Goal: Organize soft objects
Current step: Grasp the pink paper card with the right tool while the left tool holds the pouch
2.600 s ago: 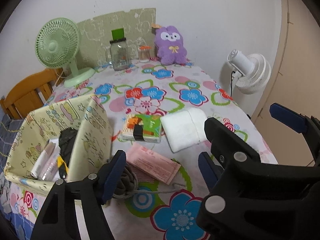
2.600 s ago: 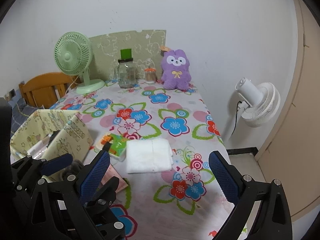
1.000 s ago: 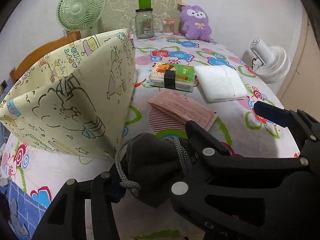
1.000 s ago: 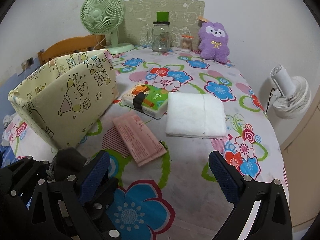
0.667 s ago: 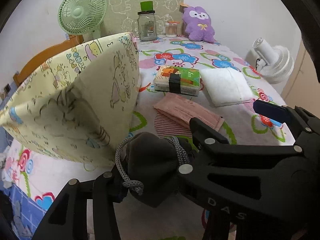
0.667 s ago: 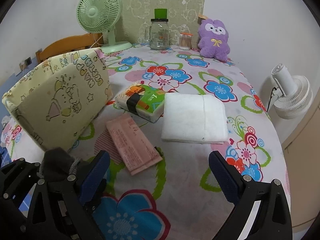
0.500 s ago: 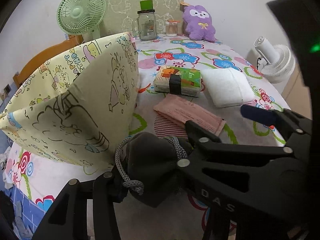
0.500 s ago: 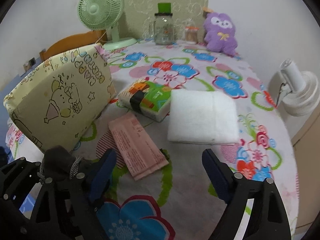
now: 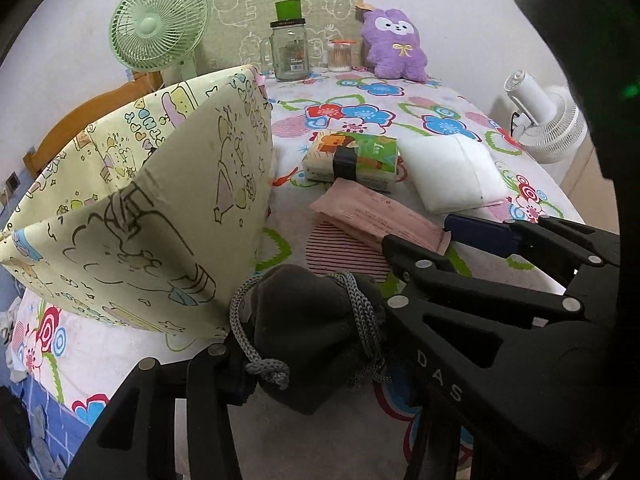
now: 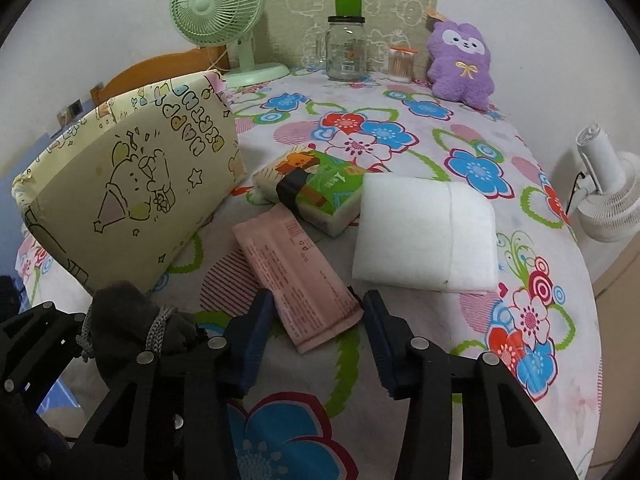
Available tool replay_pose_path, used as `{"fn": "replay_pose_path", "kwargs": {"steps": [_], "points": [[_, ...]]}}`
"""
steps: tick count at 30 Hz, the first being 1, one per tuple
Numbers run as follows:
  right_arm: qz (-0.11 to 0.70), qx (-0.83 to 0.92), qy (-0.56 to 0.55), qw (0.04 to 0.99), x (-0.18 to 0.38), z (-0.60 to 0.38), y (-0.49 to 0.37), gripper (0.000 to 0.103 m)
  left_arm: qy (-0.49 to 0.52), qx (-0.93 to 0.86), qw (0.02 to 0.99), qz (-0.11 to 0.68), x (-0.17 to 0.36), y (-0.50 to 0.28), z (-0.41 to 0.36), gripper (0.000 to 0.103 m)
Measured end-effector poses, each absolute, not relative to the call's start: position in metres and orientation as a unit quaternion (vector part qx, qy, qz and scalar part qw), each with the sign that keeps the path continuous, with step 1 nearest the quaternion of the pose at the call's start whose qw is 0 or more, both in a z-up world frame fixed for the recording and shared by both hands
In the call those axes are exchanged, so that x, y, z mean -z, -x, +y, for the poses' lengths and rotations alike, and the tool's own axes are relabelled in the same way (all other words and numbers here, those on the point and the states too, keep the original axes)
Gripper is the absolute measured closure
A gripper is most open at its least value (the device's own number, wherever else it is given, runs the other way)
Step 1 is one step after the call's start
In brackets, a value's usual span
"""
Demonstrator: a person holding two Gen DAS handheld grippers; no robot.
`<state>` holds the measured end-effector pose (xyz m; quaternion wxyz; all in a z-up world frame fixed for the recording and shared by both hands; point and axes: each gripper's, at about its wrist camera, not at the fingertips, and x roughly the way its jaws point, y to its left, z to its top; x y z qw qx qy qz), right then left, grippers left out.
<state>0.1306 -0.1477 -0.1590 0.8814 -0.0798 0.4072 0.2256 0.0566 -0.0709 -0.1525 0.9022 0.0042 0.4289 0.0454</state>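
Left claw point(image 9: 316, 344) squeezes a dark grey pouch point(image 9: 308, 332) between its fingers, just above the near edge of the worktop point(image 9: 360, 440). The pouch is soft and lumpy, and a grey rope cord point(image 9: 256, 344) loops around its neck. It sits close beside the front wall of the yellow cartoon box point(image 9: 152, 208).

Right claw point(image 10: 318, 330) is partly open, with its blue pads point(image 10: 250, 340) on either side of the near end of a flat pink packet point(image 10: 292, 272). The pads do not touch the packet. The packet is thin, with small print on it, and it lies on the flowery cloth point(image 10: 540, 320).

A moment ago the right claw was spread wide and sat further back from the packet. Now its pads are much closer together and it has come forward over the packet's end. The left claw still holds the pouch the same way, next to the box.

Behind the packet lies a green and orange tissue pack point(image 10: 312, 192) with a black band around it. To its right lies a folded white cloth point(image 10: 424, 236), touching the tissue pack. At the far end stand a green fan point(image 10: 220, 12), a glass jar point(image 10: 346, 48) and a purple plush toy point(image 10: 460, 64).
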Motion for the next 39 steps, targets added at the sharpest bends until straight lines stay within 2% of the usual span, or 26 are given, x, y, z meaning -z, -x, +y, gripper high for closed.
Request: {"fn": "replay_pose_path", "kwargs": {"steps": [7, 32, 38, 39], "points": [[0.405, -0.215, 0.076, 0.886, 0.153, -0.153, -0.118, 0.058, -0.009, -0.039, 0.903, 0.429, 0.152, -0.052, -0.073, 0.051], [0.387, -0.154, 0.053, 0.908, 0.136, -0.184, -0.080, 0.058, -0.035, -0.011, 0.904, 0.426, 0.146, -0.036, -0.092, 0.052], [0.405, -0.160, 0.045, 0.899, 0.144, -0.186, -0.079, 0.048, -0.040, -0.017, 0.901, 0.432, 0.151, -0.037, -0.090, 0.052], [0.403, -0.165, 0.047, 0.899, 0.144, -0.186, -0.079, 0.040, -0.040, -0.019, 0.900, 0.434, 0.152, -0.037, -0.089, 0.052]]}}
